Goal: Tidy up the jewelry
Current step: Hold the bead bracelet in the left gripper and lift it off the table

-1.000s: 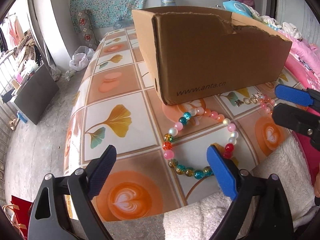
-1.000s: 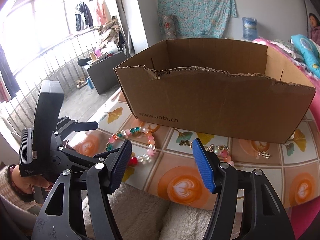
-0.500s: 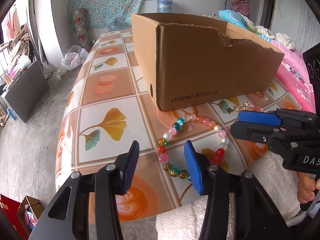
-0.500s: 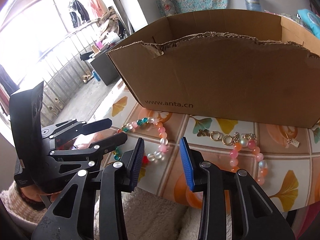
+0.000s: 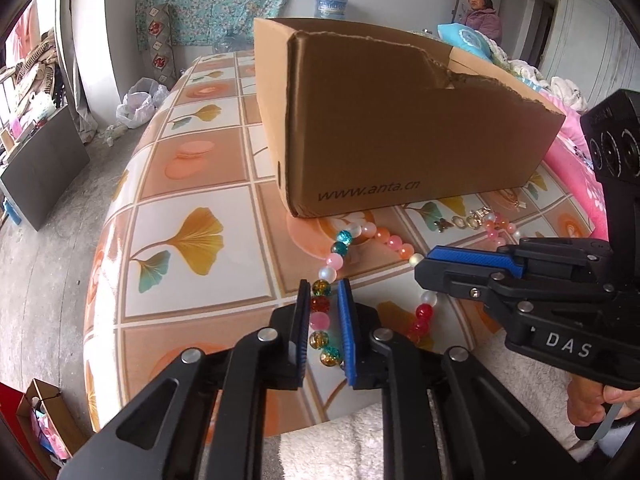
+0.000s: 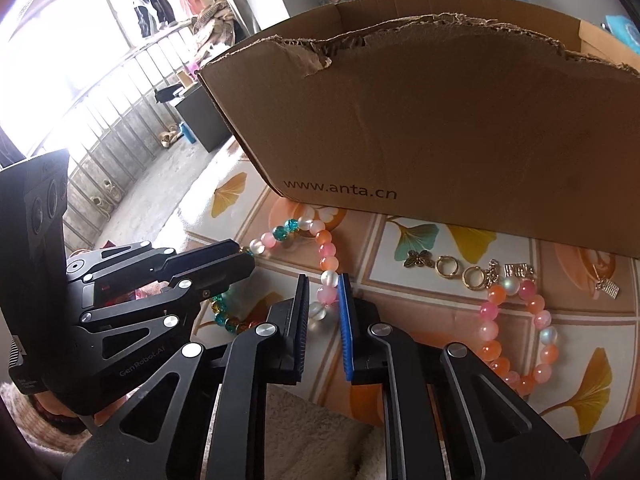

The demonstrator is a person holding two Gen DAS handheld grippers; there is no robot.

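A multicoloured bead bracelet (image 5: 362,240) lies on the tiled tabletop in front of a cardboard box (image 5: 400,128). My left gripper (image 5: 323,316) is shut on its left side, with beads between the pads. My right gripper (image 6: 323,300) is shut on its right side, over pale pink and white beads (image 6: 326,294). The bracelet also shows in the right wrist view (image 6: 296,228). A second pink and orange bracelet (image 6: 516,332) lies to the right, with gold rings (image 6: 456,270) and small charms (image 6: 418,260) beside it.
The box (image 6: 440,120) stands open-topped right behind the jewelry. The table edge (image 5: 104,280) drops off to the left. A white fleecy cloth (image 5: 340,448) lies at the near edge. A person (image 5: 480,16) sits at the far right.
Both grippers moved down onto the multicoloured bracelet and their jaws closed from wide open to shut on its beads, left on the left side, right on the right side.
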